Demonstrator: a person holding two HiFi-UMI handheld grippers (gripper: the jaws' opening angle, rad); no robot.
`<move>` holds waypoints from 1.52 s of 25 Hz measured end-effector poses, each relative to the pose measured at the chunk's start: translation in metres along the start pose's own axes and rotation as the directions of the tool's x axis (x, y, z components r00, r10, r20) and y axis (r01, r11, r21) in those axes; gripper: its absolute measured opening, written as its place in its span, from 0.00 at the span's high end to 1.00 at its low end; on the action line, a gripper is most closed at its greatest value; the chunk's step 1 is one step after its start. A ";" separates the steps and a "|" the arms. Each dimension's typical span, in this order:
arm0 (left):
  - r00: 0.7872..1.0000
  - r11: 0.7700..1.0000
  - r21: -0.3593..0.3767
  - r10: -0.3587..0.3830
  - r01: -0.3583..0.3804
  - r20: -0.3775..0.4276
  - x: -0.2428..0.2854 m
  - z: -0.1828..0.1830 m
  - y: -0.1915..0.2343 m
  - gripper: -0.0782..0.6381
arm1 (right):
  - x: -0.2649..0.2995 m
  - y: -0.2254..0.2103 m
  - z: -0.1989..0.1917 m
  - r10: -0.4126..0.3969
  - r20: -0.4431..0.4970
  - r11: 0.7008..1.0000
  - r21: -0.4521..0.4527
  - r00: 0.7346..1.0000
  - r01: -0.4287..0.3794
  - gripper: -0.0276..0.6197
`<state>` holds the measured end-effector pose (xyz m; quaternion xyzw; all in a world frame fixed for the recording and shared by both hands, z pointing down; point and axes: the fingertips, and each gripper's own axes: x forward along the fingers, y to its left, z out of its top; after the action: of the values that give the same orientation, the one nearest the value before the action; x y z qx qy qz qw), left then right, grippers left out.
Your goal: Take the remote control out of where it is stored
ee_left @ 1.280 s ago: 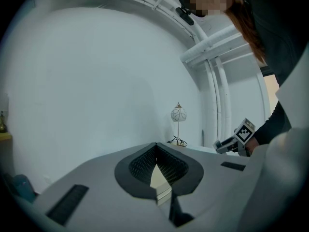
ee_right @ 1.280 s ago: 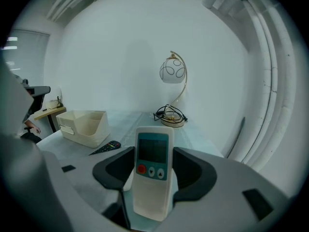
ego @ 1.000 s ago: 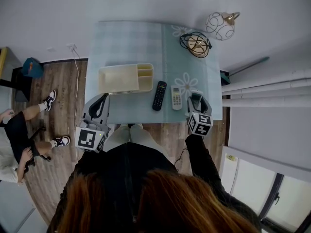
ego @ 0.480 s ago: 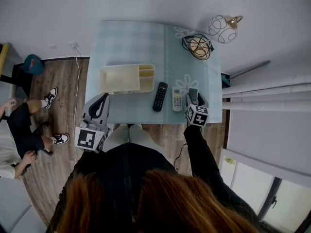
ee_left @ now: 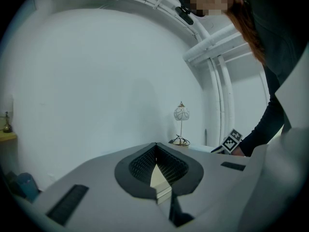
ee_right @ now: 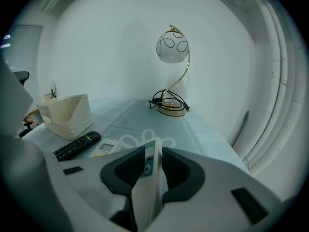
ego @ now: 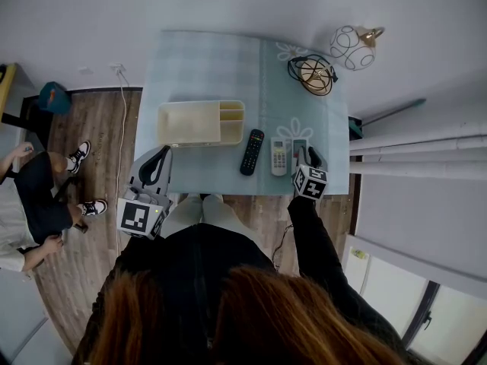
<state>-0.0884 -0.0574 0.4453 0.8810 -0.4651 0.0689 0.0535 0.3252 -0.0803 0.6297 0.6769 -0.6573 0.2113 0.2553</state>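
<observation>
The right tool [ego: 303, 152] has just been closing and grips a remote [ee_right: 148, 175] edge-on at the desk's [ego: 205, 59] near right. The left tool [ego: 162, 155] is closed, empty.

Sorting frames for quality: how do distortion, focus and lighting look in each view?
Head view: evenly lit, sharp, table edges slightly bowed. Left gripper view: heavy fisheye, dark corners, a mosaic patch at top. Right gripper view: same fisheye; nearest remote soft, lamp crisp.
</observation>
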 end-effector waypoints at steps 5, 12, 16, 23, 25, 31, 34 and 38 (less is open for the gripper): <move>1.000 1.000 -0.001 -0.003 0.003 -0.004 0.001 -0.001 -0.001 0.88 | 0.003 -0.008 -0.004 -0.011 -0.009 1.000 0.003 1.000 0.011 0.77; 1.000 1.000 -0.002 -0.003 0.003 -0.006 0.002 -0.002 -0.002 0.88 | -0.003 -0.001 0.004 -0.002 0.022 1.000 -0.027 1.000 0.003 0.87; 1.000 1.000 -0.006 -0.003 0.003 -0.002 0.001 -0.001 0.000 0.88 | -0.005 0.005 0.006 0.003 0.028 1.000 -0.027 1.000 -0.002 0.92; 1.000 1.000 -0.010 -0.001 0.001 0.001 0.000 -0.001 0.001 0.88 | -0.011 0.015 0.021 0.020 0.076 0.999 -0.031 0.997 -0.018 0.94; 1.000 1.000 -0.008 -0.002 0.002 0.002 0.000 -0.001 0.002 0.88 | -0.016 0.019 0.031 0.029 0.106 0.999 -0.043 0.994 -0.024 0.94; 1.000 1.000 0.007 -0.011 0.011 0.010 0.001 0.002 -0.001 0.88 | -0.034 0.038 0.066 0.069 0.202 0.996 -0.063 0.977 -0.057 0.94; 1.000 1.000 0.005 -0.012 0.012 0.011 0.001 0.002 -0.001 0.88 | -0.046 0.049 0.083 0.092 0.247 0.994 -0.073 0.965 -0.077 0.94; 1.000 1.000 -0.004 -0.012 0.012 0.010 0.002 0.002 -0.001 0.88 | -0.067 0.071 0.109 0.147 0.312 0.986 -0.126 0.939 -0.112 0.94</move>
<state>-0.0864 -0.0593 0.4435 0.8840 -0.4600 0.0635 0.0533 0.2454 -0.0962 0.5078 0.6428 -0.7434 0.0800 0.1664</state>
